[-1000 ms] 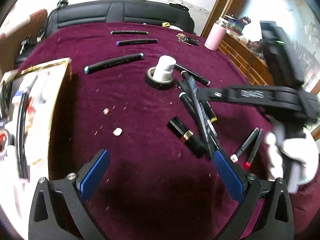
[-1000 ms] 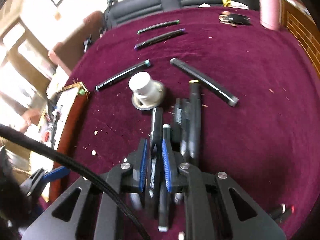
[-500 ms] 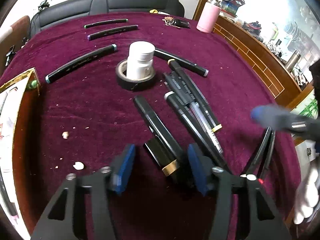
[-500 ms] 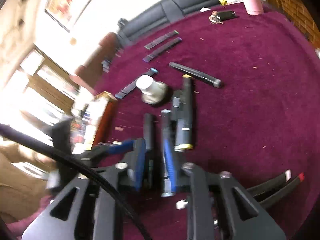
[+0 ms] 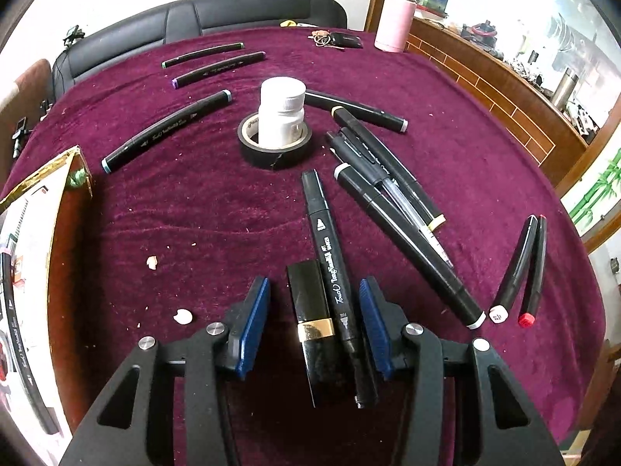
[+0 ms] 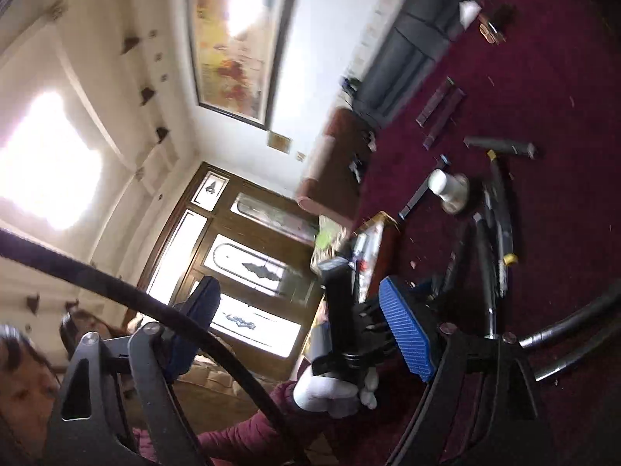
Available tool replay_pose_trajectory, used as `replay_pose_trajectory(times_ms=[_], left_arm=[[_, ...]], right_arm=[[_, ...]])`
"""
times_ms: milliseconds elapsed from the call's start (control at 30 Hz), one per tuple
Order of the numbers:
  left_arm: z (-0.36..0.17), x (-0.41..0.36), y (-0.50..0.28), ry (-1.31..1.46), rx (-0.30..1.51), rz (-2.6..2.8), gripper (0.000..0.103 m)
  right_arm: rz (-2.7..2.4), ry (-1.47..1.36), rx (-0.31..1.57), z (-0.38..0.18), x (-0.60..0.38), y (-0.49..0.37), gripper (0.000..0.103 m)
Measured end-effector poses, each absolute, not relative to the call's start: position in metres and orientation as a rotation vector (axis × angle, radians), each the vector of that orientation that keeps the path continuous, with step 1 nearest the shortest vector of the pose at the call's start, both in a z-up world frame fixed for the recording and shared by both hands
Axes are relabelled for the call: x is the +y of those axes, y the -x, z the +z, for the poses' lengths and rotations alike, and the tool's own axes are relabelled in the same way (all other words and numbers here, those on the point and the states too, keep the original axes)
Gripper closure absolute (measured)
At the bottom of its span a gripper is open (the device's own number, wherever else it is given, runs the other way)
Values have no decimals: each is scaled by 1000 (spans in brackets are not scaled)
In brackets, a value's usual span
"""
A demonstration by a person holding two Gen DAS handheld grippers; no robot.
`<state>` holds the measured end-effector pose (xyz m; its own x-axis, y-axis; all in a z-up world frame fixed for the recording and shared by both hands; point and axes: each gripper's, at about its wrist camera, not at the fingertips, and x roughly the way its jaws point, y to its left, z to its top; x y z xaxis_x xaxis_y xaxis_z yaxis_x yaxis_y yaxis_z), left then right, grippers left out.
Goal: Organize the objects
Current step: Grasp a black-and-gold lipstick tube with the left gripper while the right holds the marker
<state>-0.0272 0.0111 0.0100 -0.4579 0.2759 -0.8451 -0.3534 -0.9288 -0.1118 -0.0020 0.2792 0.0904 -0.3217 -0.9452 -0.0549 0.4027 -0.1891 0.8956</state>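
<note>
While straddled: lipstick (image 5: 313, 322) & marker (image 5: 330, 256).

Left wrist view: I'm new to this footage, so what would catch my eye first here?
A white bottle standing inside a black tape roll mid-table on the maroon cloth. Nearest, the left gripper straddles a gold-banded black tube and a Touch marker, its pads not touching either.

On the maroon tabletop (image 5: 485, 124) I count about ten black markers (image 5: 328, 248), with one clear-barrelled pen (image 5: 415, 215) lying among them. There is one black-and-gold lipstick tube (image 5: 312, 310), one white bottle (image 5: 281, 110), one roll of black tape (image 5: 275, 151), one pink flask (image 5: 395, 19), one bunch of keys (image 5: 337, 40) and two pale crumbs (image 5: 183, 316).
</note>
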Motion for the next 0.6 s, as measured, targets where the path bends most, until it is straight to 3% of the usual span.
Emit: replay_pose_trajectory(times_ms=[67,300,500,600], left_arm=[[10,11,27,1369,112,2408,61],[9,11,25,1347,105,2418,61],[8,9,27,1335,87,2414,60],[9,4,28,1334,60,2401,61]], right_arm=[[-1705,-776,-1037,96,283,-5,0],[-1522,-734,-1058,98,279,-1,0],[-2182,-410,-776,154,279,-59,0],[-1911,-680,-816,140,265,-25,0]])
